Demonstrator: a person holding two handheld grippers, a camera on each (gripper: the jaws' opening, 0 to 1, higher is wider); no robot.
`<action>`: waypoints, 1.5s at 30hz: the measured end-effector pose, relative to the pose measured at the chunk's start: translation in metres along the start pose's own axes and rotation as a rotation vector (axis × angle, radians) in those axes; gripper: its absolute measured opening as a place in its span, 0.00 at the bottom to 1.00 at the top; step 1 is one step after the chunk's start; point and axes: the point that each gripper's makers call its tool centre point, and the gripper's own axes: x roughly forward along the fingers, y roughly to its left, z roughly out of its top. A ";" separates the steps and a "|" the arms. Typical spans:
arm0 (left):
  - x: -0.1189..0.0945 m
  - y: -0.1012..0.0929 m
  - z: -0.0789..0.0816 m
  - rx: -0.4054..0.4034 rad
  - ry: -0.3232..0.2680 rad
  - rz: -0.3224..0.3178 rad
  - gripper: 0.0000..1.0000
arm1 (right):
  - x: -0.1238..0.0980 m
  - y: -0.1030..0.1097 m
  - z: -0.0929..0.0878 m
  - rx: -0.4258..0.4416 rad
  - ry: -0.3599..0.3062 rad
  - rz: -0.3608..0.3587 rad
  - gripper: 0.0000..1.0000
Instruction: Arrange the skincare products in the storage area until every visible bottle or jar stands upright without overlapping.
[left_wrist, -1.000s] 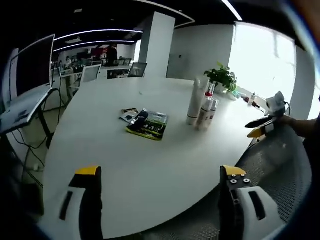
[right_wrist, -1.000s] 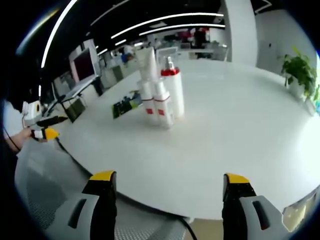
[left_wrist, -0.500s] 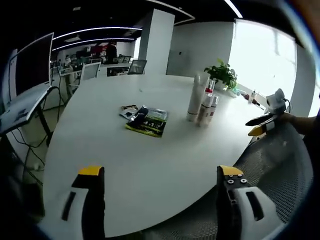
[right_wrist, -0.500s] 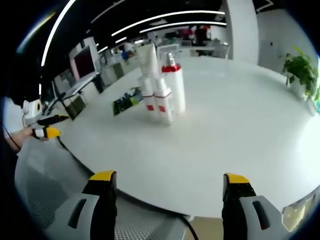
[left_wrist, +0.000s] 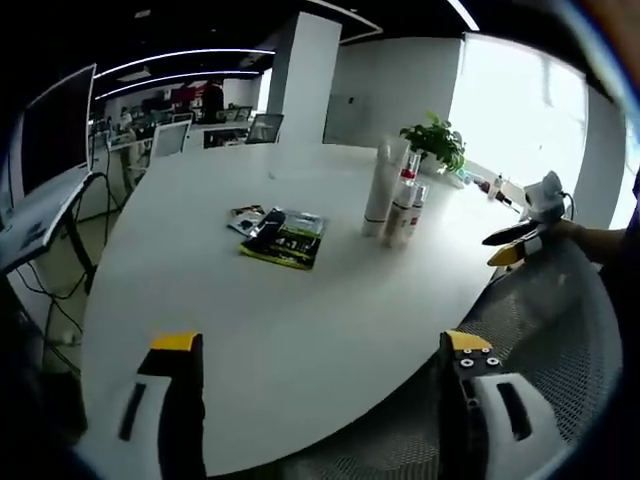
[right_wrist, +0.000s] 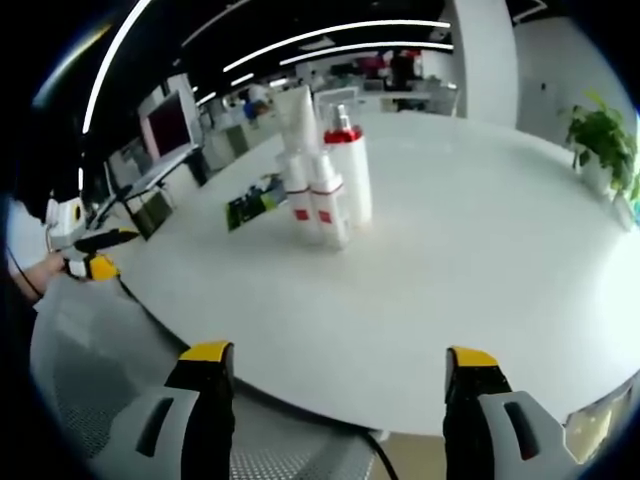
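White round table (right_wrist: 480, 290) bearing a tight upright cluster of skincare bottles (right_wrist: 325, 190): tall tube at the far side, red-collared pump bottle beside it, two small red-banded bottles in front, touching or nearly so. Green packet (left_wrist: 285, 238) lying flat to the left of the cluster, well apart. Left gripper (left_wrist: 320, 360) and right gripper (right_wrist: 340, 365) both spread wide, holding nothing, hovering over the near table edge, probably withdrawn because the bottles appear already standing. Potted plant (left_wrist: 432, 148) at far edge.
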 end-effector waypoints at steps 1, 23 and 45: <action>0.000 -0.002 0.002 0.001 0.000 -0.010 0.93 | 0.000 0.000 0.000 0.002 -0.003 0.000 0.90; 0.062 0.035 0.050 0.081 0.095 -0.129 0.87 | 0.001 0.000 0.000 0.012 0.001 0.006 0.90; 0.139 0.069 0.056 0.045 0.210 -0.143 0.67 | 0.002 0.003 -0.004 0.017 0.019 0.025 0.88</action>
